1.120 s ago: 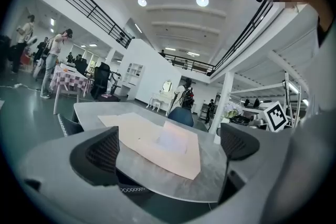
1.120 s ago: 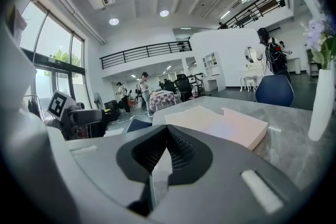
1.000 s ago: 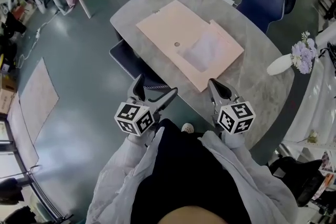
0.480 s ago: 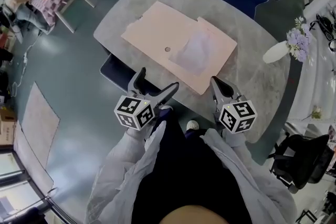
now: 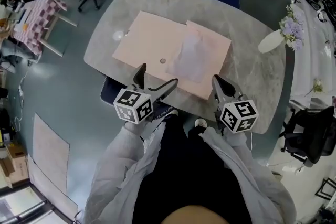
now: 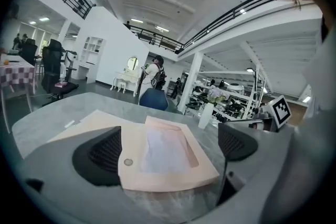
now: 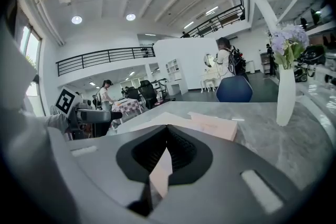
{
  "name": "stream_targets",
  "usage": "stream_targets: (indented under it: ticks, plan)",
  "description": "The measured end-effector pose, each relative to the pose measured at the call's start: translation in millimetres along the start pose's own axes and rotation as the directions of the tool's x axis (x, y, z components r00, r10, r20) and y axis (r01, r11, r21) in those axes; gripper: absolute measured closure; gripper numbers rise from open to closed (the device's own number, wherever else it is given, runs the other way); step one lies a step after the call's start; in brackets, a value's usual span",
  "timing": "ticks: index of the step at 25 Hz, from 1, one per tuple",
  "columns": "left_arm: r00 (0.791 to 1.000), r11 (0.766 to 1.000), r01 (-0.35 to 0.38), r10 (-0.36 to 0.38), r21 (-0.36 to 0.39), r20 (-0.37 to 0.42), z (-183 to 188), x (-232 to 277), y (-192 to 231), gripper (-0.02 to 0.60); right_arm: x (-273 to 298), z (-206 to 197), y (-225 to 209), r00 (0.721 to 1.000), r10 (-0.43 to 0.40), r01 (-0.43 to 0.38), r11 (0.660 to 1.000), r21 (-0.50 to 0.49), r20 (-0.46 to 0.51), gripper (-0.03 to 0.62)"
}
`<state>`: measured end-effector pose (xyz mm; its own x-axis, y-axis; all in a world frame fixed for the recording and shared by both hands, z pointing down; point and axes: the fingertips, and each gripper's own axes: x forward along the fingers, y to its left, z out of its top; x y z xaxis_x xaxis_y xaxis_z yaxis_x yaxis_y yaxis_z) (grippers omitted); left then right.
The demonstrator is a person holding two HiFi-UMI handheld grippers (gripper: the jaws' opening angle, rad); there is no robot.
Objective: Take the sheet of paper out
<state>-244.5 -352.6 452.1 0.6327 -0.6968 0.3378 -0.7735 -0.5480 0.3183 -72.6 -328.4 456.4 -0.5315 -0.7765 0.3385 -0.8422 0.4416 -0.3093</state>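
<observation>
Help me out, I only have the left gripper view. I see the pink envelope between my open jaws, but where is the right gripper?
Observer: In the head view the right gripper hangs by the pink envelope's near right corner, at the table's near edge.
Operator: Is it open like the left one?
Observer: No. The right gripper view shows its jaws together at the tips.
Operator: Is there anything close to me that I'm missing?
Observer: A dark blue chair seat is tucked under the table's near edge, just left of the left gripper.
</observation>
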Motion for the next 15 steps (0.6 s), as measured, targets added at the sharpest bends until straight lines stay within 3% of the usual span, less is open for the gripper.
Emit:
stream_targets:
  ticks: [9,15]
  plan:
    - [0.987,0.990,0.138,-0.137,0.010,-0.081,8,49,24,0.031,9,1,-12,0.991,-0.133,0.133,0.990,0.042,0.001,0.580]
    - [0.965,0.979,0.206,-0.203,-0.003,-0.163,-8,86,33,0.041,12,-6,-22,0.977,-0.214,0.214,0.974,0.080,-0.004,0.580]
